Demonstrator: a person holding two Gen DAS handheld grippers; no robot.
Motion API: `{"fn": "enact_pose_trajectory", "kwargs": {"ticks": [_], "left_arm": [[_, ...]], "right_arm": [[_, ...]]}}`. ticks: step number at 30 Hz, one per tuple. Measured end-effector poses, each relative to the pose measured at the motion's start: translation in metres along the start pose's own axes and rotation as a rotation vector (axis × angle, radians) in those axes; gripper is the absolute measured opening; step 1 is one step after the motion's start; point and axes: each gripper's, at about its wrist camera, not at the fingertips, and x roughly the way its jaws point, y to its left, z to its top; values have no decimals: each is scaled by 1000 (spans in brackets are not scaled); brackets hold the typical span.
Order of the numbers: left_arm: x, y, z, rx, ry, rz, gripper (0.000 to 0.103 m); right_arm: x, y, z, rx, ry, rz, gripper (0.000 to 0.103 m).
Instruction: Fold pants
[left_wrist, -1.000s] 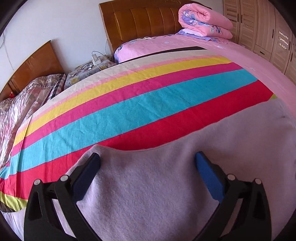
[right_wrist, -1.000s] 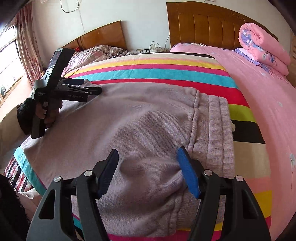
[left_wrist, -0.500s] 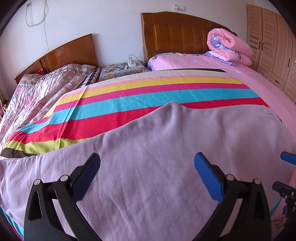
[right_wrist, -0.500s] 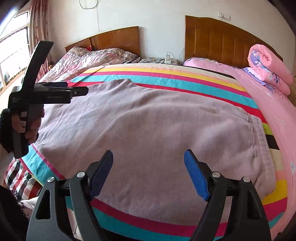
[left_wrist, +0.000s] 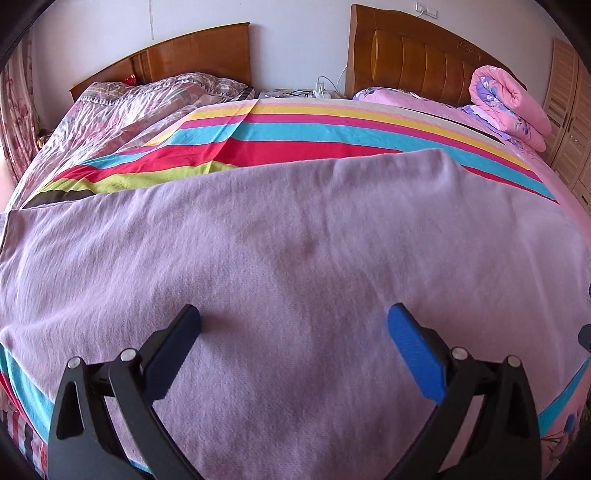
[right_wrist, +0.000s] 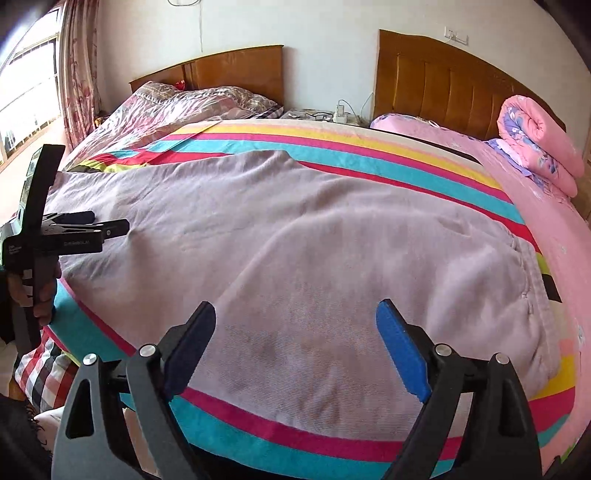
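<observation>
Striped bedding covers the near bed, and on it the lilac pants lie spread flat, waistband at the right, legs running left toward the bed's edge. Over the near part of the pants the right tongs hang with jaws wide, having just been opening, nothing between them. Left tongs also stand wide apart above the cloth, gripping nothing; a hand holds them at the left. Farther off, a rolled pink quilt rests by the brown headboard.
</observation>
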Motion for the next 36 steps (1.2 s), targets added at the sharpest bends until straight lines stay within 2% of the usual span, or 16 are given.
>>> {"fn": "enact_pose_trajectory", "kwargs": {"ticks": [6,9,13,16,25,29,32,34,36], "left_arm": [[3,1,1,-14,8,-11,102],[3,-1,1,-7,9,0,102],[4,0,1,-19,5,-12,102],[5,-2,2,-12,8,-1,102],[6,-2,4,-3,21,-10,102],[4,3,5,-16,18,-41,102],[-17,31,2,-108,-33,-129,102],[-43,65,0,-164,-106,-118,102],[-69,108,0,-213,-176,-59,102]], "right_arm": [[16,58,27,-142,-4,68,87],[30,74,32,-179,16,60,87],[53,66,18,-146,102,40,88],[50,58,8,-127,64,64,89],[48,53,4,-130,95,69,92],[46,53,1,-125,94,63,92],[42,52,0,-132,109,68,92],[39,52,4,-130,138,55,92],[31,63,16,-136,125,28,92]]}}
